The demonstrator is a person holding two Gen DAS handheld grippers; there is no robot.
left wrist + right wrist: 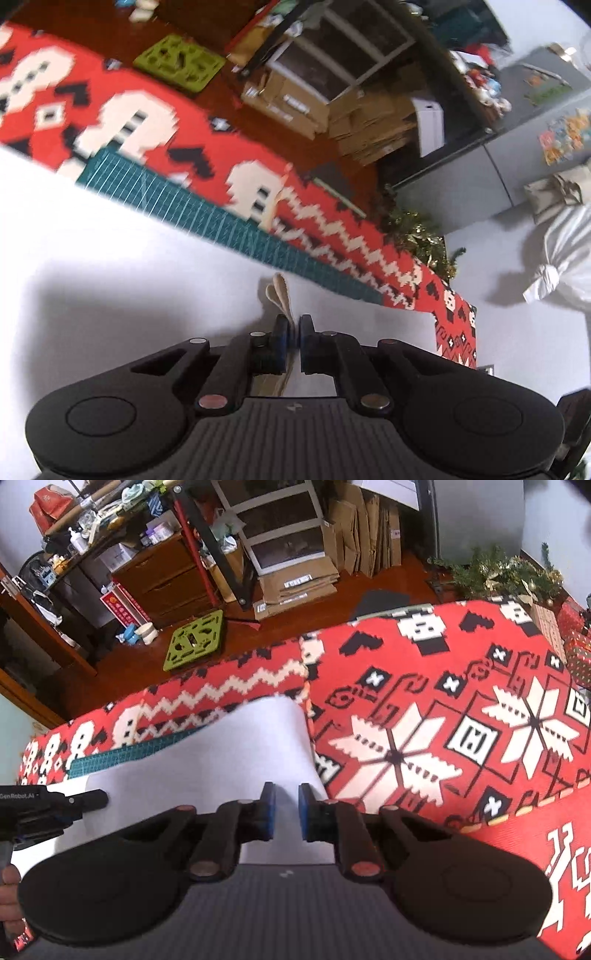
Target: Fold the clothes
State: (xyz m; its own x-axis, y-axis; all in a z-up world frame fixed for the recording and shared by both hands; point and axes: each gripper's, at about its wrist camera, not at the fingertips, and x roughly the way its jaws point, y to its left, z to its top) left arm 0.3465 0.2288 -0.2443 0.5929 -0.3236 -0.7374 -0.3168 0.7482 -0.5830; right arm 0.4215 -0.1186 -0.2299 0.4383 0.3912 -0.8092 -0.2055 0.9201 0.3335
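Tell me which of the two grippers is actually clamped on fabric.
The left gripper: its pads pinch a thin beige fabric edge. The right gripper shows a clear gap between its pads above the white cloth.

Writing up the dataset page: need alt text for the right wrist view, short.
Right gripper hangs over a white cloth, jaws apart with the cloth's edge between them, pads not clearly pressing it. The cloth lies on a red patterned cover and a teal mat. The left gripper reaches in from the left; cluttered room behind.
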